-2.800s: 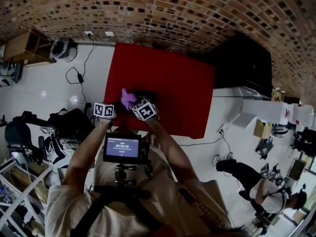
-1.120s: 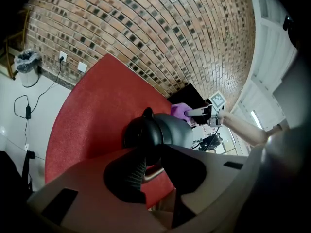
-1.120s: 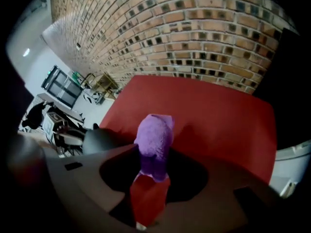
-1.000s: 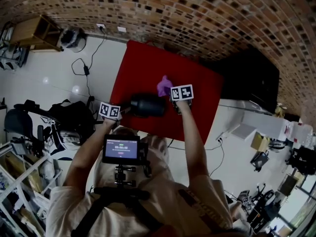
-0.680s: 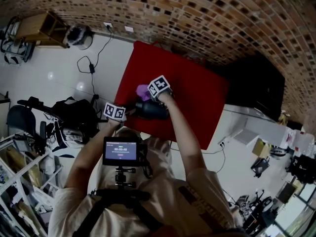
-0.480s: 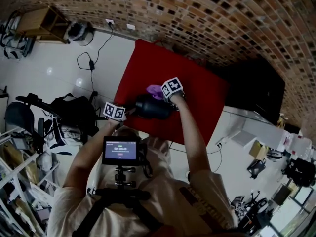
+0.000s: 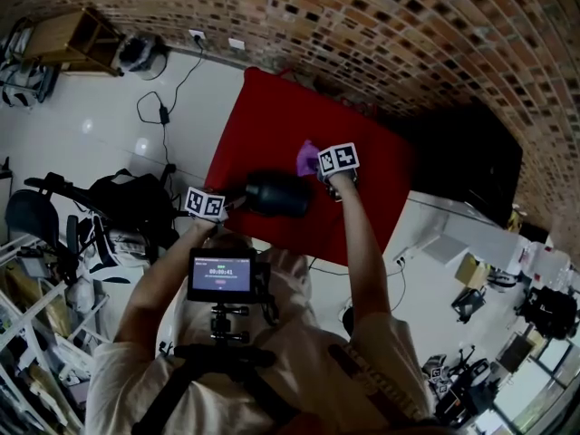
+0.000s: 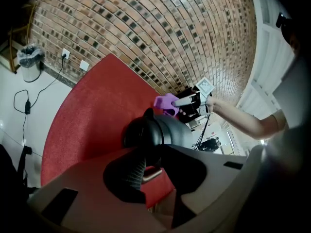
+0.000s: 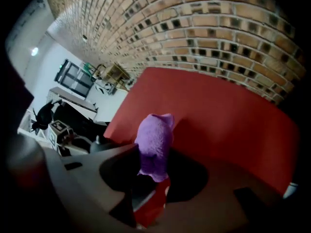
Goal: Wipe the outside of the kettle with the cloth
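Note:
A black kettle (image 7: 276,193) stands near the front edge of the red table (image 7: 272,116). My left gripper (image 7: 230,201) is at the kettle's left end, shut on its handle. In the left gripper view the kettle's body (image 8: 163,130) rises right beyond the jaws of the left gripper (image 8: 146,165). My right gripper (image 7: 319,165) is by the kettle's far right side, shut on a purple cloth (image 7: 307,157). In the right gripper view the cloth (image 9: 154,143) bulges out past the right gripper (image 9: 152,178). The cloth (image 8: 166,103) hangs just behind the kettle's top.
A brick wall (image 7: 381,34) runs behind the table. A black cabinet (image 7: 462,157) stands at the table's right. On the white floor to the left are cables (image 7: 163,111), a dark bag (image 7: 127,202), a bin (image 7: 139,54) and a wooden shelf (image 7: 68,39).
My right gripper carried the cloth over to the kettle's left top, then swept it back rightward along the far side to the right end. The left gripper kept its hold and stayed put.

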Motion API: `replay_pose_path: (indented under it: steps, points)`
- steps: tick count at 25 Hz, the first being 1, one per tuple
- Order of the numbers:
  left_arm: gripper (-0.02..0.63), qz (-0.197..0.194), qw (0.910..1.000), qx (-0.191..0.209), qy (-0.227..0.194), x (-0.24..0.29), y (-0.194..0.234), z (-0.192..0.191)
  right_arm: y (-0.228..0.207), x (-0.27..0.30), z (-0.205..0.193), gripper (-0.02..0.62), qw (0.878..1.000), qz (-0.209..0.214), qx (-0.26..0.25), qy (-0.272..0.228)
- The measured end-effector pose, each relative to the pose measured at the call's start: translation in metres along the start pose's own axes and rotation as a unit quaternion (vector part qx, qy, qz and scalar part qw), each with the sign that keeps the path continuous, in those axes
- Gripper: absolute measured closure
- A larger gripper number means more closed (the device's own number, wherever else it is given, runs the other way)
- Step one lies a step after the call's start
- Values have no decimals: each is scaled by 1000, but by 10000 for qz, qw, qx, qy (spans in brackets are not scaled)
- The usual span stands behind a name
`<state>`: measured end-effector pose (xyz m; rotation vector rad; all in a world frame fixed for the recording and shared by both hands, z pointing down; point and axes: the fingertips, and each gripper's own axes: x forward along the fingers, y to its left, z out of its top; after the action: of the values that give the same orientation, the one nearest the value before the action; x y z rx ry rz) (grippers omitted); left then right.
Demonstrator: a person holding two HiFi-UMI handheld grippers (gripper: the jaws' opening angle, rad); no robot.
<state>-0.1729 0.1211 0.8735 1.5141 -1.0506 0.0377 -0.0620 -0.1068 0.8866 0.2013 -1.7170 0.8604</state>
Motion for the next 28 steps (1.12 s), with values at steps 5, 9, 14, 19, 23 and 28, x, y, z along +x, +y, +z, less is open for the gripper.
replay_pose_path:
  steps: [5,9,14,19,23,28]
  points:
    - [509,46,10000,-6,5,3,-2,0,103,55,38,431,9917,1096,-577,356]
    - [509,62,10000,32,1,3,-3,0,106,93,9,433,9808,1054,-689,1487]
    - [509,37,10000,4,-68,1,1,-1,21,76,-29,434,9822,359,-402,1801]
    - [509,-40,9999,-106,-118,0,3,-3,-60,44,-118,434,9714,-144,1,2372]
    - [506,-98,9997,-218,-97,-3,5,-3,-71,36,-114,431,9842,-100,596,1667]
    - [506,-60,9997,-225,-85,-2,4,-3,-29,34,10,431,9992,-2,24,-388]
